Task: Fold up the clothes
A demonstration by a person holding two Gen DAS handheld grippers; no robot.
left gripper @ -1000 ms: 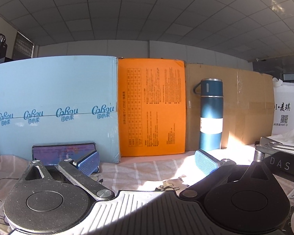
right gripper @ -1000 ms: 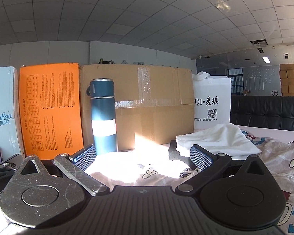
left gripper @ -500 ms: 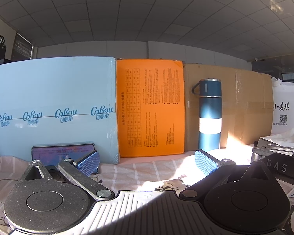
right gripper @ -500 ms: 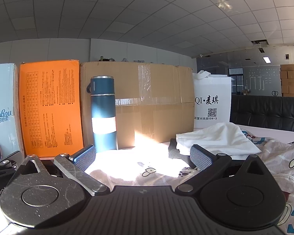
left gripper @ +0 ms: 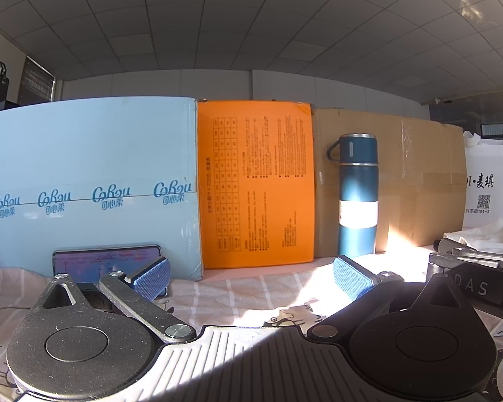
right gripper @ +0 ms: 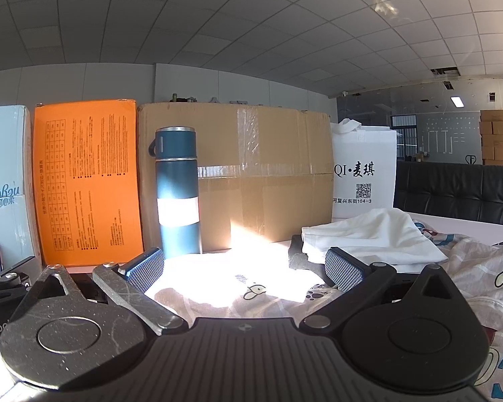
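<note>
Grid-tiled ceiling overhead, pale wall behind, hard sunlight splashing low across the scene, black sofa right, stacked cartons far off.

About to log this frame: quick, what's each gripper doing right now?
Left gripper: open, holding nothing.
Right gripper: open, holding nothing; the white garment lies beyond it, ungrasped.

A cartoon-print sheet covers the surface, bearing a folded white garment, a blue flask and boxes
</note>
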